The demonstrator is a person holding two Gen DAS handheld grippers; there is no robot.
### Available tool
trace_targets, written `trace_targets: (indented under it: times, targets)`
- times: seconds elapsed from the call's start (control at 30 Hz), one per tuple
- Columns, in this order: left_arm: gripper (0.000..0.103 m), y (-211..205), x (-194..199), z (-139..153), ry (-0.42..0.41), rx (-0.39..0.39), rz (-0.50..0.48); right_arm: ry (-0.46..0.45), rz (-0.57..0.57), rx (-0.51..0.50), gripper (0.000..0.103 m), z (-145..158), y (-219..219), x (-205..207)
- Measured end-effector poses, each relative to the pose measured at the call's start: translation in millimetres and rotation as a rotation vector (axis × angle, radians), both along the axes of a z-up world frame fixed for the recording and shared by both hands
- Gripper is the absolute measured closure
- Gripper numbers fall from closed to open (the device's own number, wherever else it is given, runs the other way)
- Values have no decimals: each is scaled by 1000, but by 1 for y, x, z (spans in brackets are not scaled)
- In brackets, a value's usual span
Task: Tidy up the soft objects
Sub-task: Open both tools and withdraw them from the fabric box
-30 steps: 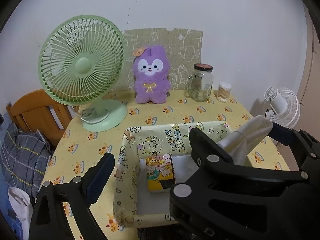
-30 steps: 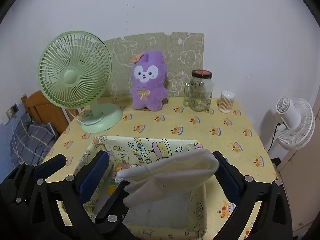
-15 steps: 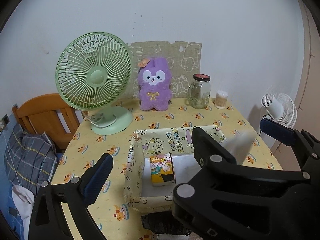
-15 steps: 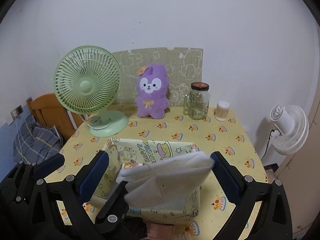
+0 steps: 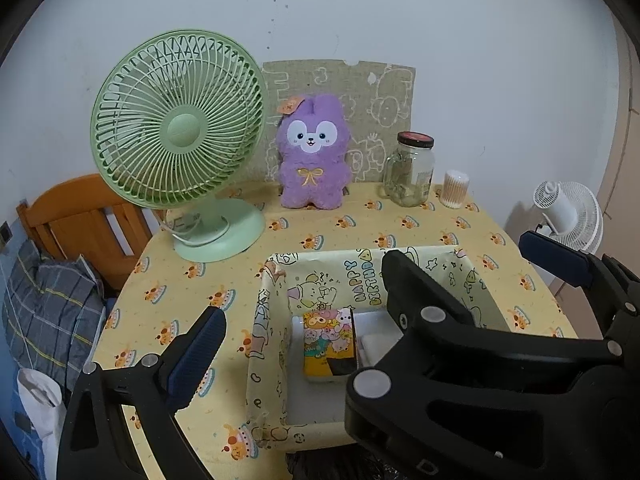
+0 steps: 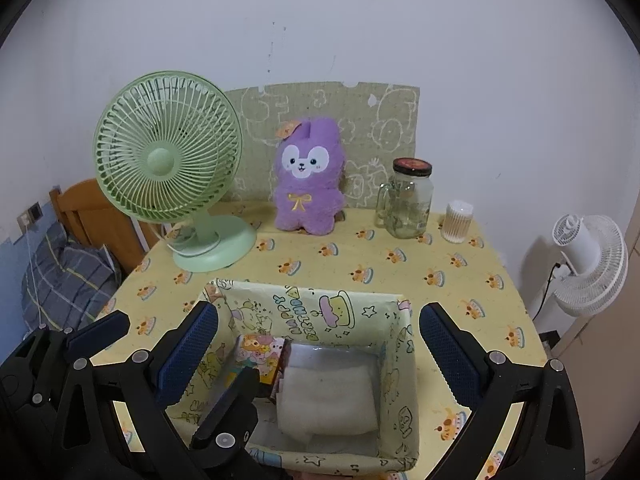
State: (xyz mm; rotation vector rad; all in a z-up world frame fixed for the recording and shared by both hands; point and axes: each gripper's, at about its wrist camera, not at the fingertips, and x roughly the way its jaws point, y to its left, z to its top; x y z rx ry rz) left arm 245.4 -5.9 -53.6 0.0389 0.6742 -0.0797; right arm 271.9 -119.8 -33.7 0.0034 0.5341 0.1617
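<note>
A box (image 6: 304,312) wrapped in yellow birthday paper stands at the table's near edge. Inside it, a folded white cloth (image 6: 328,396) lies flat beside a cartoon-printed tissue pack (image 6: 260,356). My right gripper (image 6: 318,352) hovers open over the box with nothing between its fingers. My left gripper (image 5: 320,344) is open too, at the box's left side. Its right finger is hidden behind the right gripper's black body (image 5: 460,340). A purple plush bunny (image 5: 312,156) sits upright at the back of the table.
A green desk fan (image 5: 180,152) stands back left. A glass jar (image 5: 412,172) and a cotton-swab tub (image 5: 454,188) stand back right. Left of the table are a wooden chair (image 5: 76,216) and a plaid cloth (image 5: 48,312). A white fan (image 6: 588,264) stands to the right.
The white cloth that hung between the right gripper's fingers above the box now lies inside it. Both grippers have drawn back a little from the table.
</note>
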Motion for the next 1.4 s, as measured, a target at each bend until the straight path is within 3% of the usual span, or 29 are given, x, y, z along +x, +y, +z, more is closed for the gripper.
trace_targets:
  times: [0.4,0.8,1.4]
  targets:
    - [3,-9,-32,15,-31,-11,-30,-14,-10,-16,1,9,-9,-31]
    - [4,-22,-92,45,-118,-2,-53,-84,-40,-16,1,36,-22,-96]
    - [6,-26,-160,47,-168,2,-58,-149,-68,-29,1,37,-24,-180]
